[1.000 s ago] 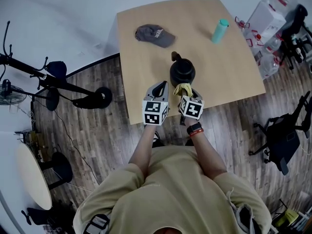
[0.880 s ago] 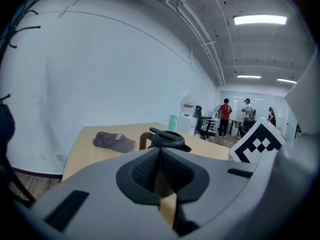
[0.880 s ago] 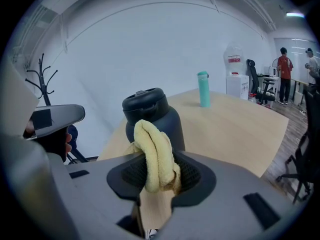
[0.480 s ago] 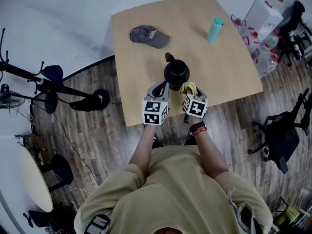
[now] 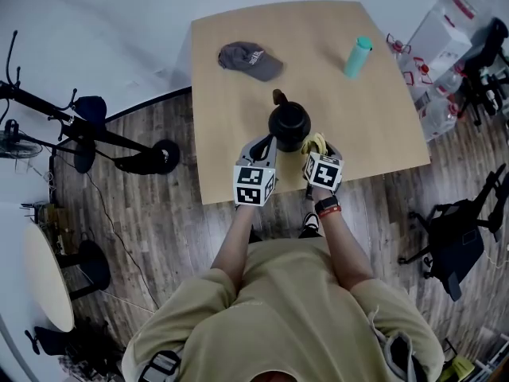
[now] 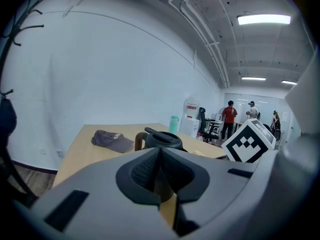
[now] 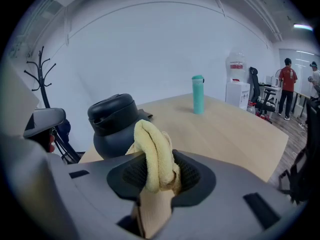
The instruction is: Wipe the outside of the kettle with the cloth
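on the pale wooden desk [image 5: 231, 126], a soft grey cap [image 5: 250, 60] lies at the far left. your left gripper [image 5: 266, 142] hangs at the near edge, its ribbed dark jaws pressed together with nothing between them. just past them stands the rounded black kettle [image 5: 289, 122], with a matte lid and a brown handle on its far side. your right gripper [image 5: 320, 150] is pinching the fluffy yellow cloth [image 7: 156, 156], bunched in a thick fold just beside the kettle's right flank. a slim teal bottle [image 5: 357, 56] stands upright far right.
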